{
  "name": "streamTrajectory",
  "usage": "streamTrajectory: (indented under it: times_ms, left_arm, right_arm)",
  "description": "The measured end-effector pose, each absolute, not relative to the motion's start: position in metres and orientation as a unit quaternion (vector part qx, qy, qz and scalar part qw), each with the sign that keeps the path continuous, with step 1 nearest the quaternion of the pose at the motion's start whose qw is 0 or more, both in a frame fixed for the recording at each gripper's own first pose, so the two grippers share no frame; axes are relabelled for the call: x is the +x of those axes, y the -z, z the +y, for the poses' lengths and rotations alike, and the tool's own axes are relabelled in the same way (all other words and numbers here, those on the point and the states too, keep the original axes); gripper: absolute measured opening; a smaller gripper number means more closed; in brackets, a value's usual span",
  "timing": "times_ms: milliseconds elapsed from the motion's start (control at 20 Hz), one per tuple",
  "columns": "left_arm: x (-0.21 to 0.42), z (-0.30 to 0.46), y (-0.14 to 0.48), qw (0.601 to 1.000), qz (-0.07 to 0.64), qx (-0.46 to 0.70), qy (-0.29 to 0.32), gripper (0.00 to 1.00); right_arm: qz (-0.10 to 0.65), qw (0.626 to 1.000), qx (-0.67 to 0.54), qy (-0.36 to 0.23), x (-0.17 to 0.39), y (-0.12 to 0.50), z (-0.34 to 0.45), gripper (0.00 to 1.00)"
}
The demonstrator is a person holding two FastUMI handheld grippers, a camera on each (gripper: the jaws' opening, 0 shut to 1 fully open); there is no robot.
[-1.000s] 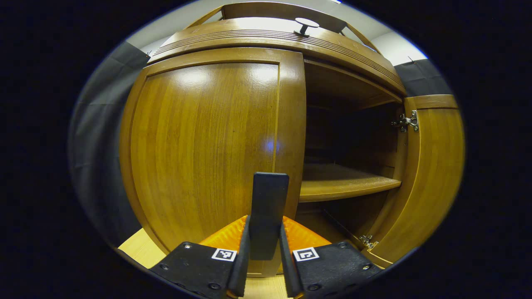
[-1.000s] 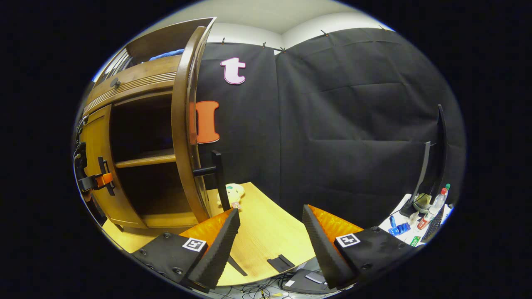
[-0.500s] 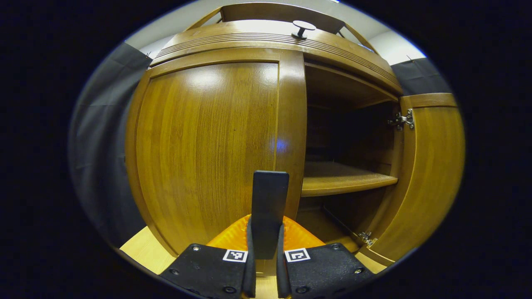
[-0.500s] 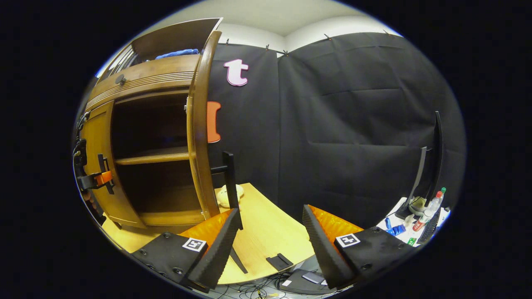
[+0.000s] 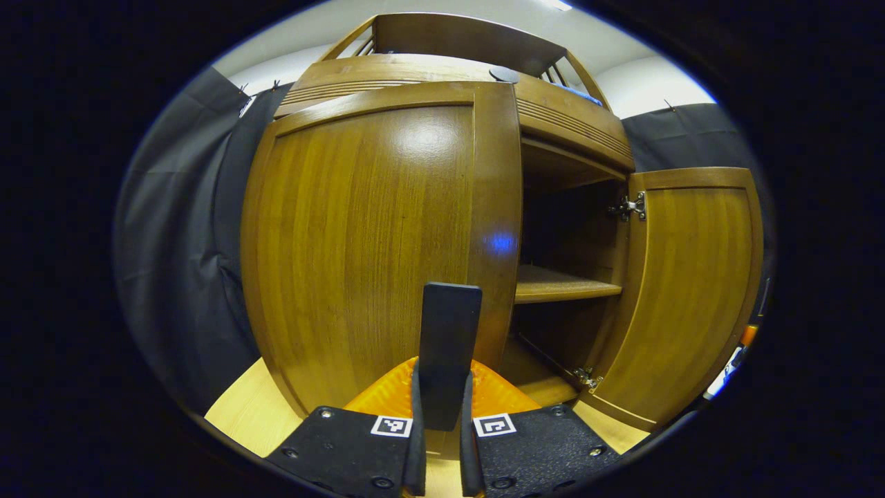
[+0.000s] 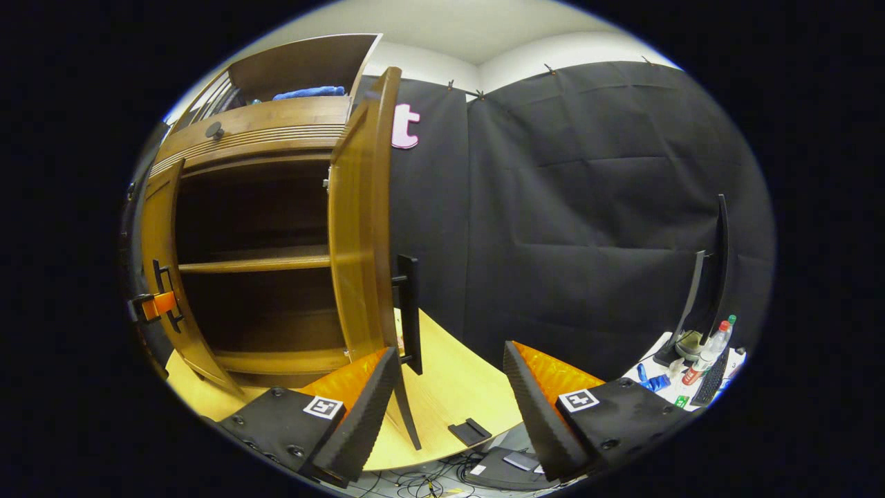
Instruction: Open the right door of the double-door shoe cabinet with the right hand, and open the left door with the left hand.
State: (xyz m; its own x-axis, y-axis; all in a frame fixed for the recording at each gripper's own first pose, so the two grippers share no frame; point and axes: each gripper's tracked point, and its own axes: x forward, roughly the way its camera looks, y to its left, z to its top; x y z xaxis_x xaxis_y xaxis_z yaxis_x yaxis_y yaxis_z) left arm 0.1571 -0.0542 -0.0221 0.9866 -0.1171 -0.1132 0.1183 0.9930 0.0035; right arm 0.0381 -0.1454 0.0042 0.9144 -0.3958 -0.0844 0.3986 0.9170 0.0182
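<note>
Your left gripper [image 5: 442,443] clamps the left door [image 5: 373,242] handle [image 5: 448,346]; your right gripper [image 6: 449,394] gapes empty near the open right door [image 6: 359,249]. Two doors, one shelf [image 6: 256,261], bare.

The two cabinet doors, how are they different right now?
The right door stands swung wide open with nothing holding it; the left door is barely ajar. The left gripper clamps the left door's handle; the right gripper hangs open. Both are glossy brown wood.

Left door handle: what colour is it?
Black, a flat upright bar. The left door handle shows best in the left gripper view, clamped between that gripper's fingers.
</note>
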Motion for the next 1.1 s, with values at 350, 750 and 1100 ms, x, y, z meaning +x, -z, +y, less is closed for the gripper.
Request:
streamTrajectory:
  times_ms: [350, 750, 1100]
  left_arm:
    - [0.123, -0.032, 0.018, 0.996, 0.054, 0.002, 0.073, 0.19]
    - [0.086, 0.001, 0.016, 0.996, 0.054, -0.002, 0.068, 0.19]
    - [0.057, 0.041, 0.01, 0.998, 0.059, 0.002, 0.038, 0.18]
  right_arm:
    - [0.038, 0.981, 0.013, 0.192, 0.039, -0.005, -0.114, 0.98]
    - [0.034, 0.984, 0.01, 0.174, 0.042, -0.007, -0.084, 0.89]
    - [0.035, 0.988, 0.006, 0.152, 0.048, -0.009, -0.06, 0.89]
